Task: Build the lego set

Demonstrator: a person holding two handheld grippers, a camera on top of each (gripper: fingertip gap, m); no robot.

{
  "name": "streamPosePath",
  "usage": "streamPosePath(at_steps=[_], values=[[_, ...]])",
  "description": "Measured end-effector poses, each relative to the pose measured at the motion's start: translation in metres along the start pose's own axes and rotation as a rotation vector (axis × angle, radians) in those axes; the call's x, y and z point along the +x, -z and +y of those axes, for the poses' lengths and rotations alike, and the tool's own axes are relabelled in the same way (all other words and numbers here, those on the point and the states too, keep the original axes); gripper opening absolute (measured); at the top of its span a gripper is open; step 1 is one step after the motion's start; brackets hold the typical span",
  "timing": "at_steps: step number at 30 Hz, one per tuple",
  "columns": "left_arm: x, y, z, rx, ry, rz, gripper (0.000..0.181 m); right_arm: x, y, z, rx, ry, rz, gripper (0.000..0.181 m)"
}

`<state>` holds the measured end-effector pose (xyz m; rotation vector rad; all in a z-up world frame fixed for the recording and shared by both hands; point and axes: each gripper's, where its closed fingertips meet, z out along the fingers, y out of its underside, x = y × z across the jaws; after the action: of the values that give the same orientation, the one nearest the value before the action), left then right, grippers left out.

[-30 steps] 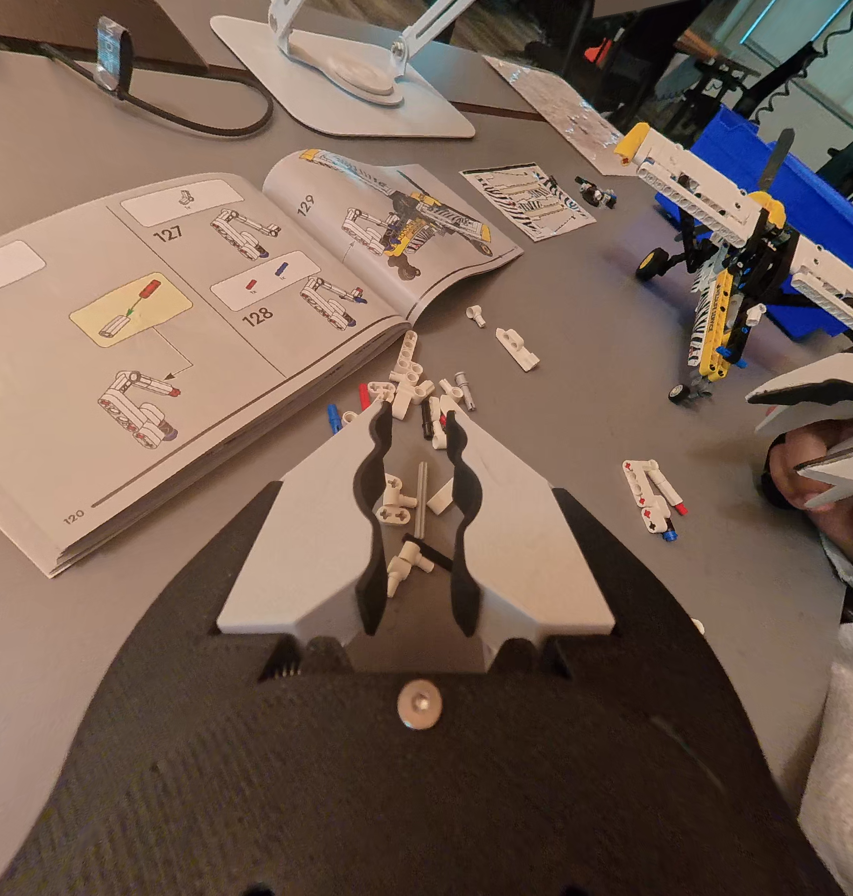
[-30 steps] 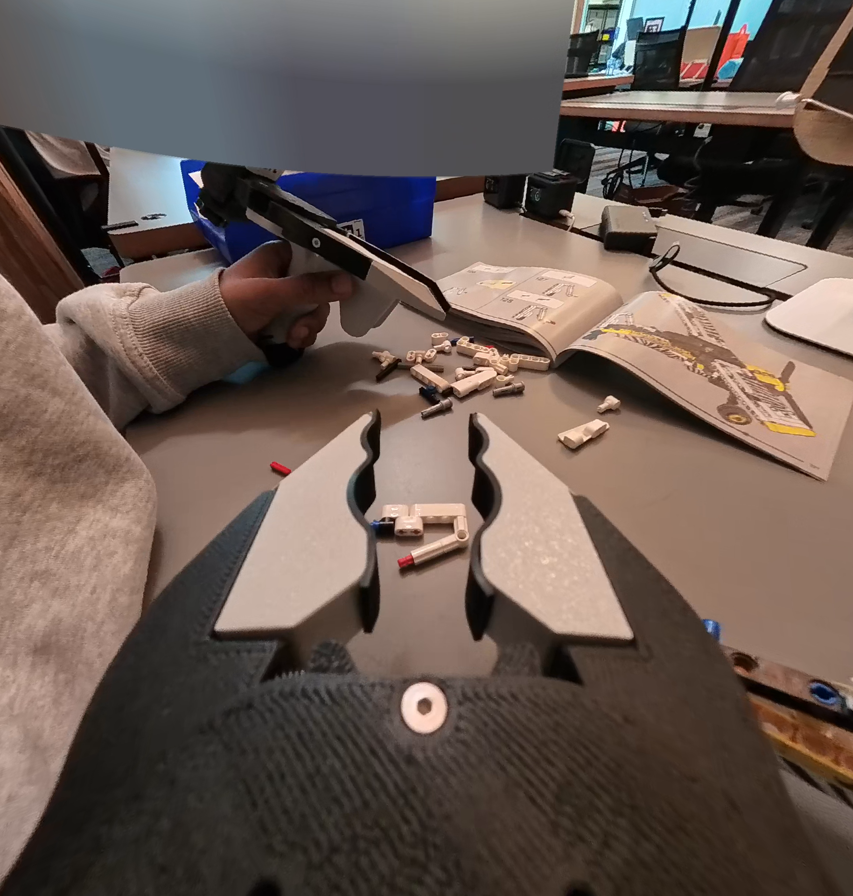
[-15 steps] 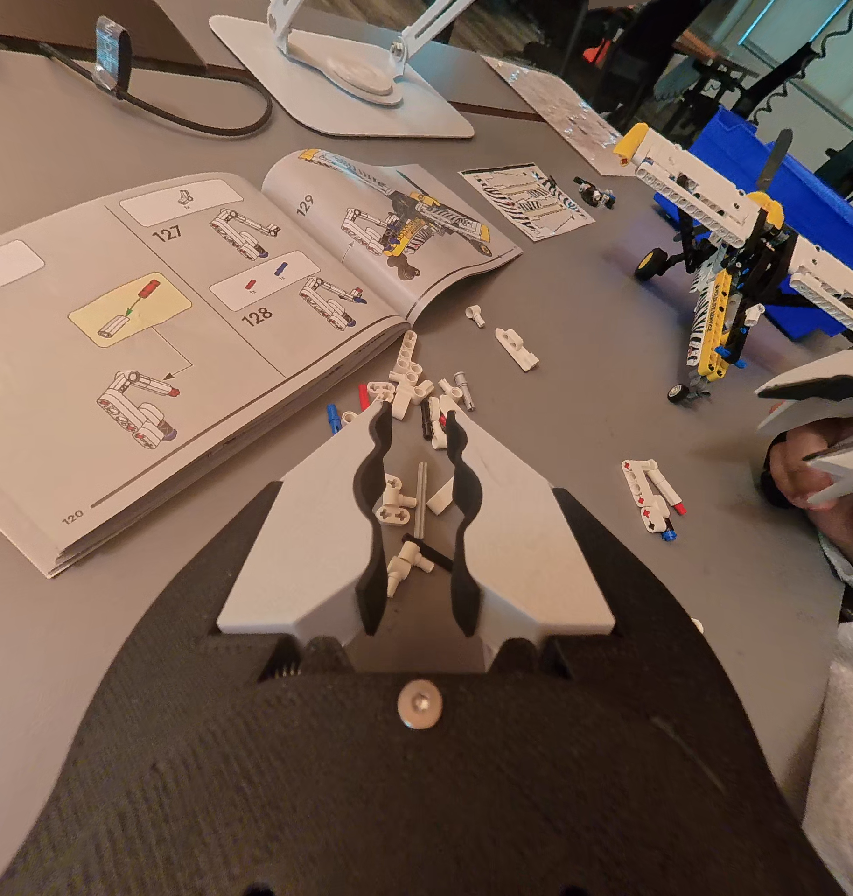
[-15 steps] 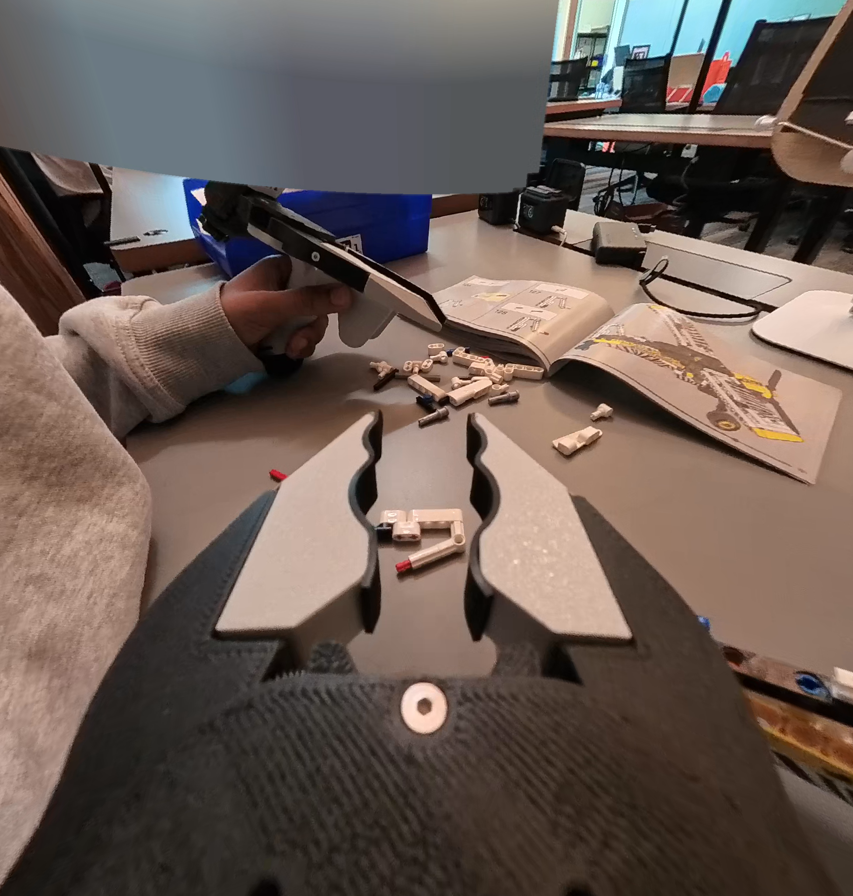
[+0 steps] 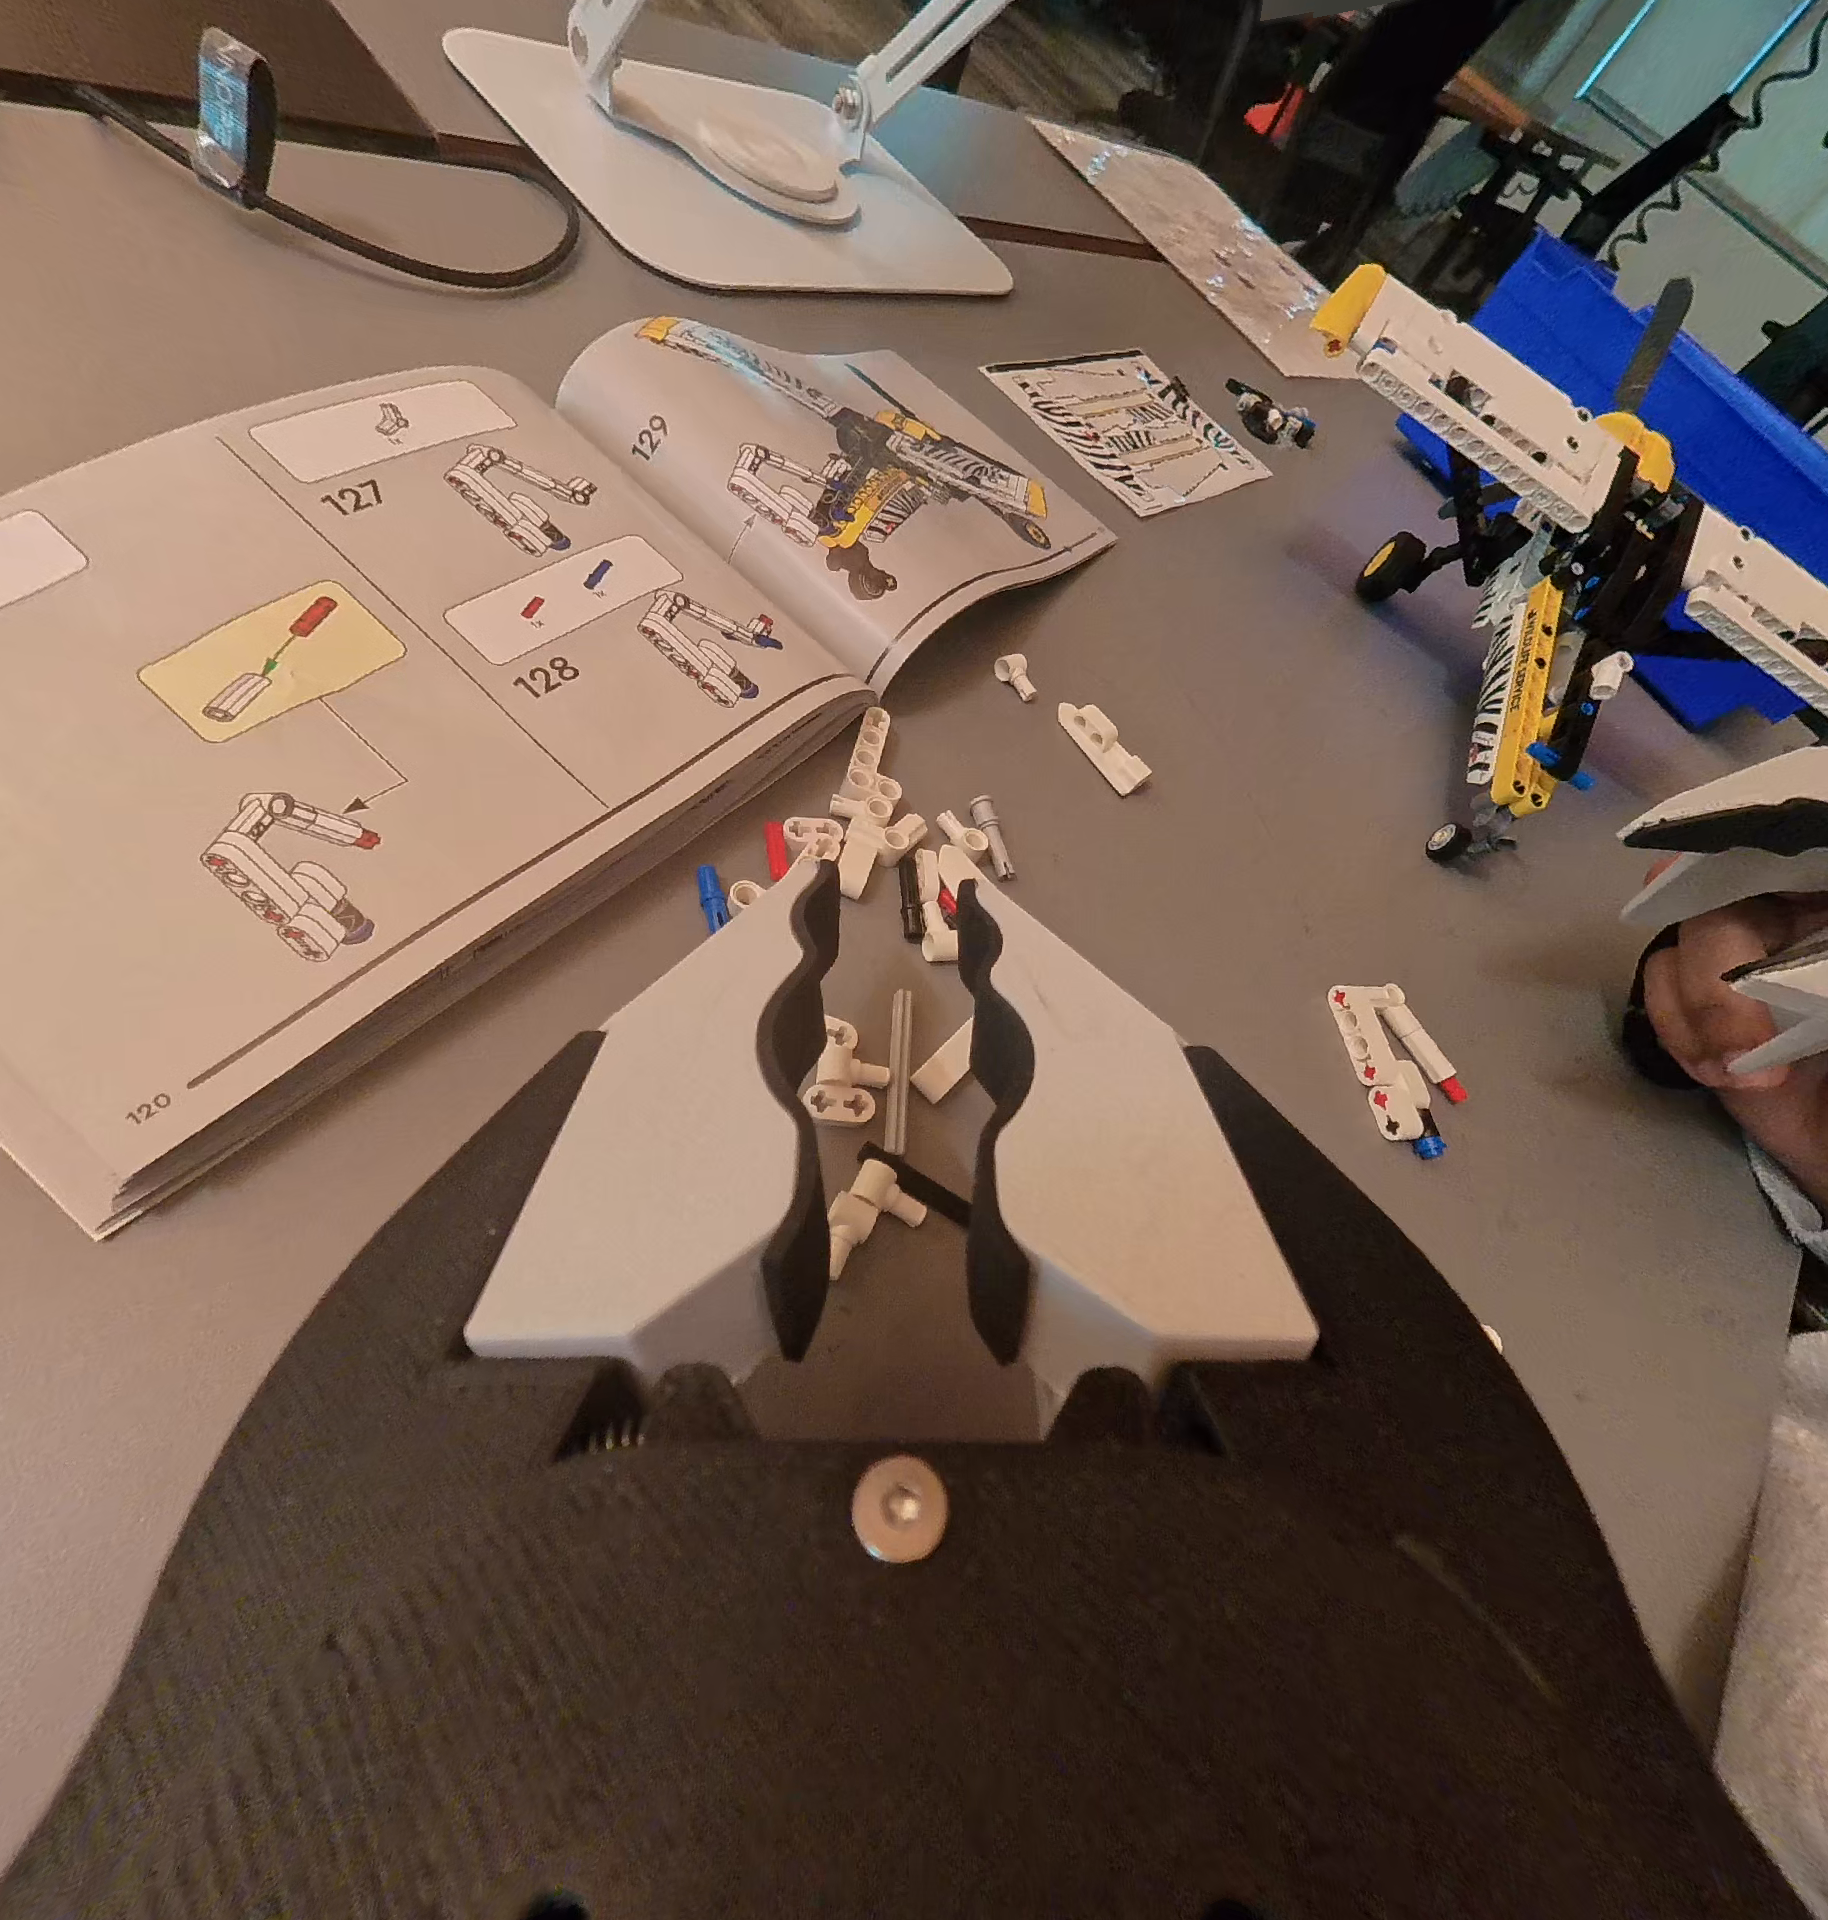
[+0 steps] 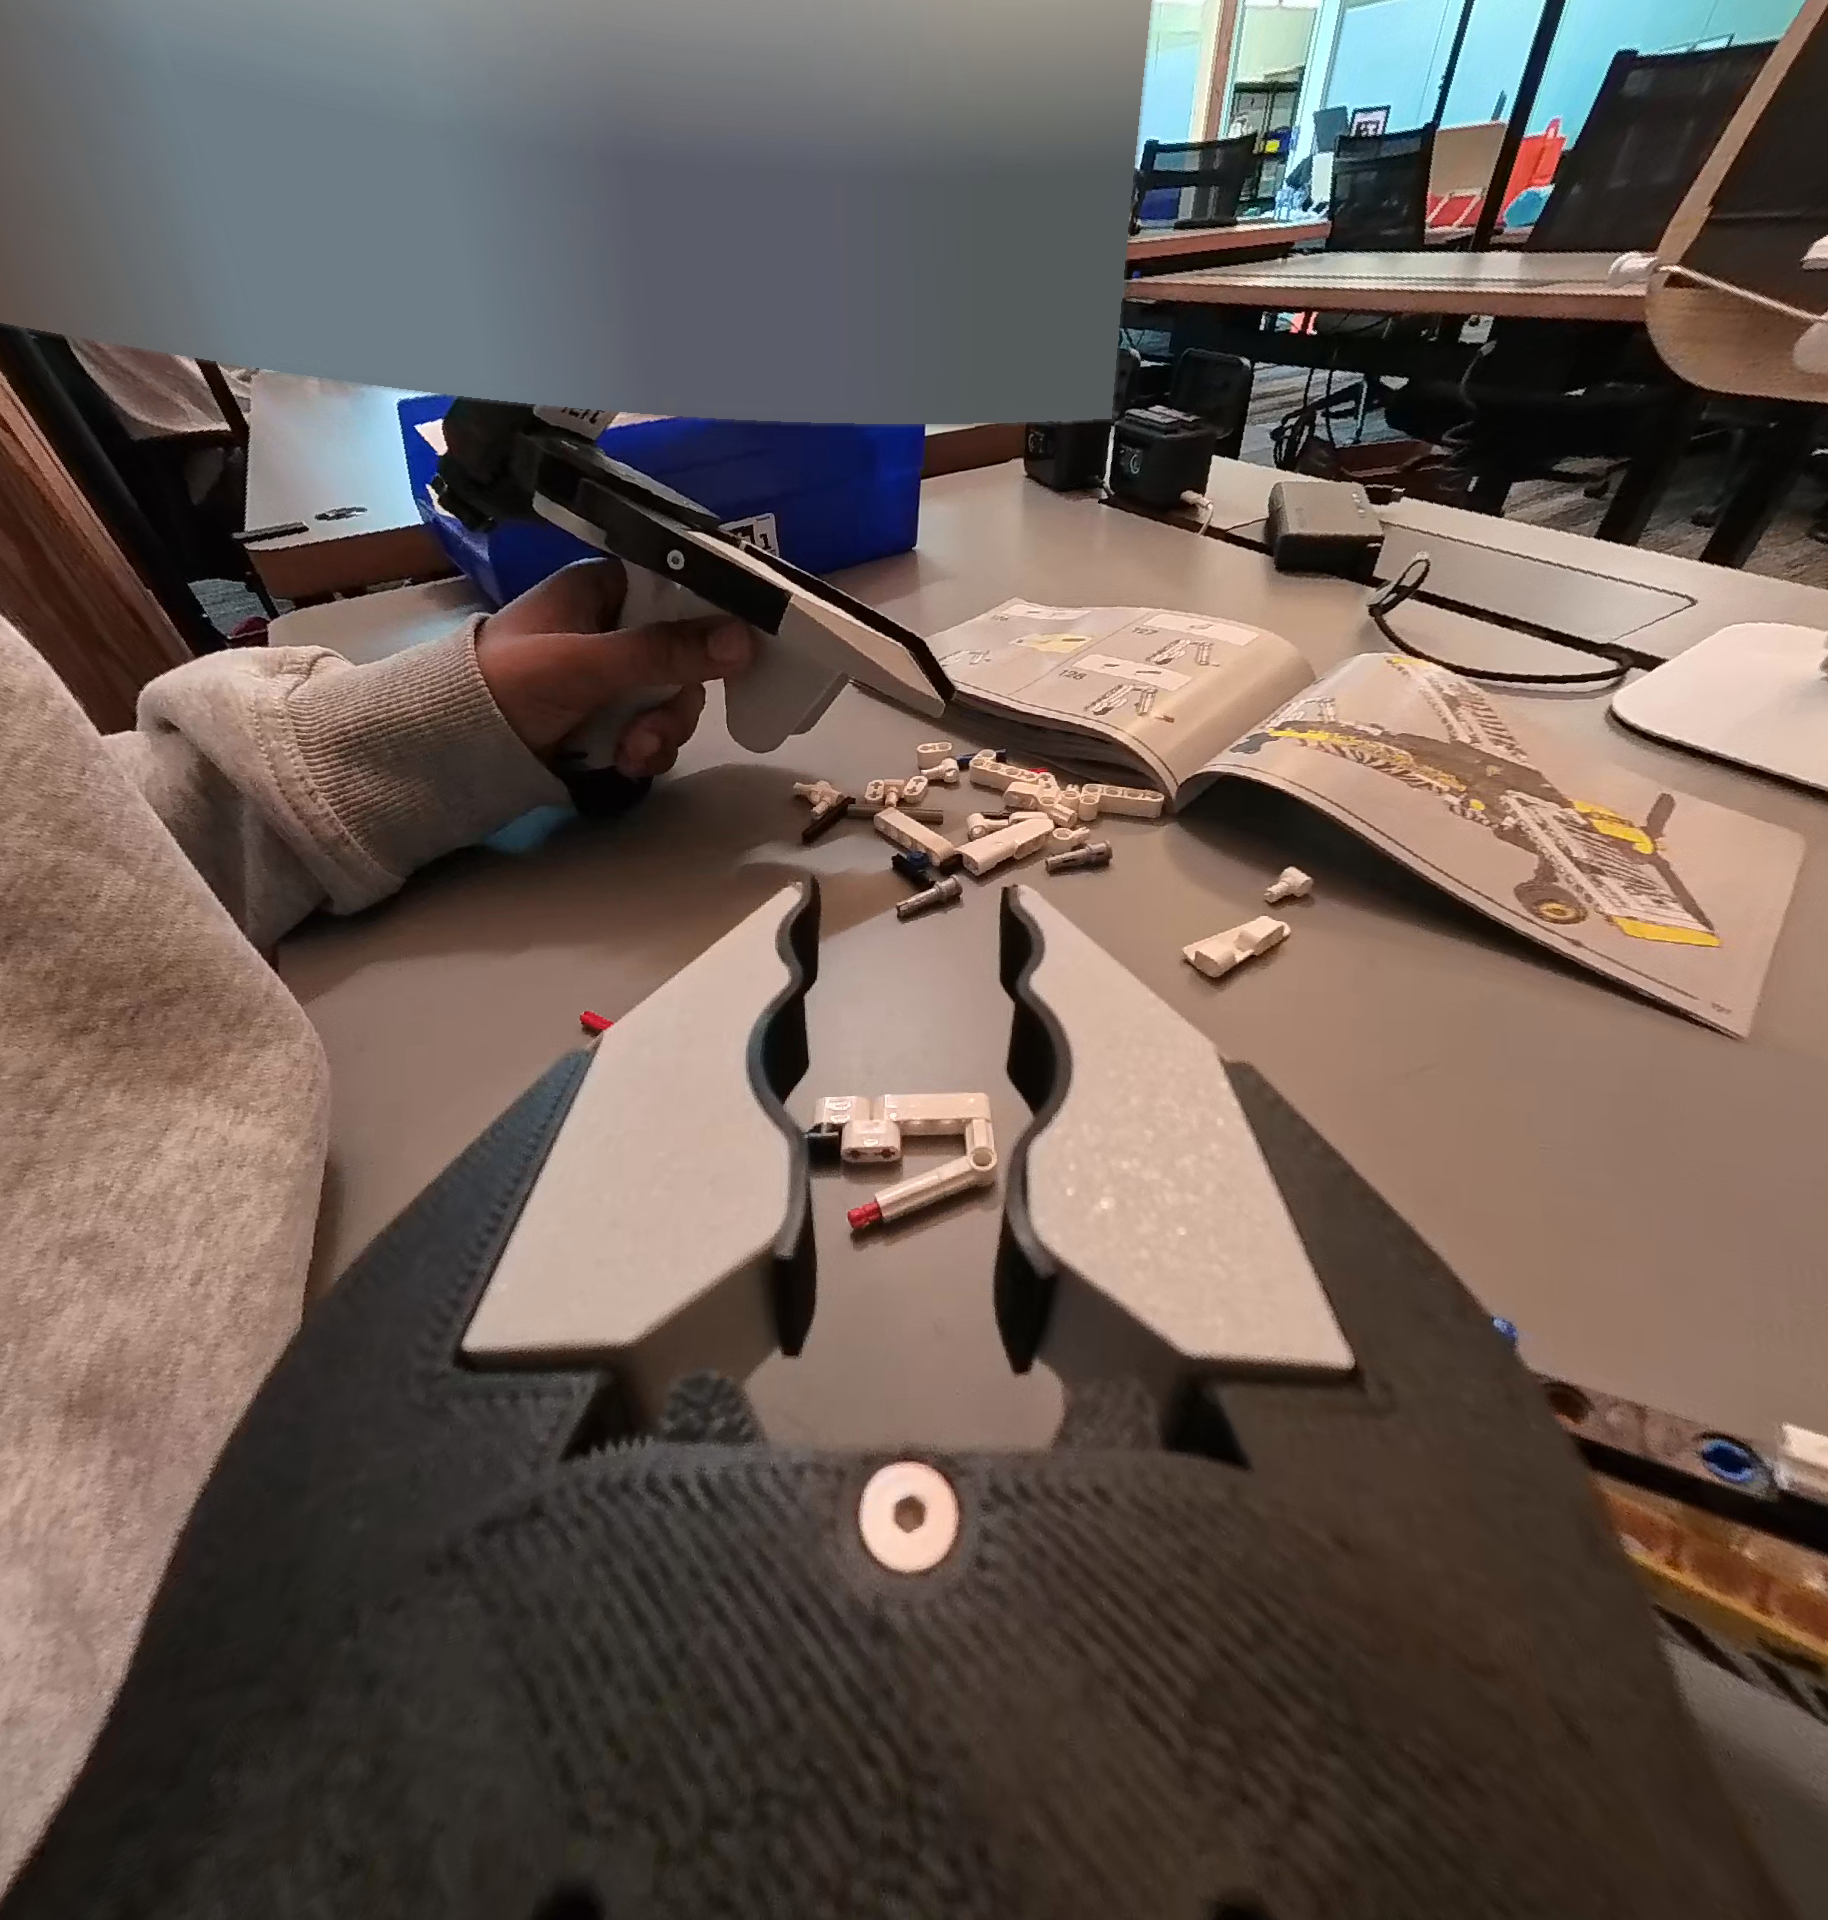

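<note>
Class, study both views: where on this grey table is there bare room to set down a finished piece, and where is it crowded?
Bare: the grey table between the small white sub-assembly and the open instruction booklet. Crowded: the loose white pieces beside the booklet's edge.

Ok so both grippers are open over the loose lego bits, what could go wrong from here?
1. The left gripper straddles several crowded pieces: a grey axle and white connectors. Closing may pinch two at once or scatter them.
2. The small white sub-assembly between the right gripper fingers is hinged with a thin red-tipped rod, so a squeeze could fold or twist it.
3. The finished plane stands close by and could get knocked.
</note>
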<state>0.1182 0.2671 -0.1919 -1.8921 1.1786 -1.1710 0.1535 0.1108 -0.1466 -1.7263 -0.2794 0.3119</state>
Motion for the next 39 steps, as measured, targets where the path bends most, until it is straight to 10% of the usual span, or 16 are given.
streamPosePath(at_steps=[39], values=[[-0.040,0.007,0.001,-0.001,0.043,-0.272,0.000,-0.001,0.000,0.002,-0.005,0.010,0.003,0.034]])
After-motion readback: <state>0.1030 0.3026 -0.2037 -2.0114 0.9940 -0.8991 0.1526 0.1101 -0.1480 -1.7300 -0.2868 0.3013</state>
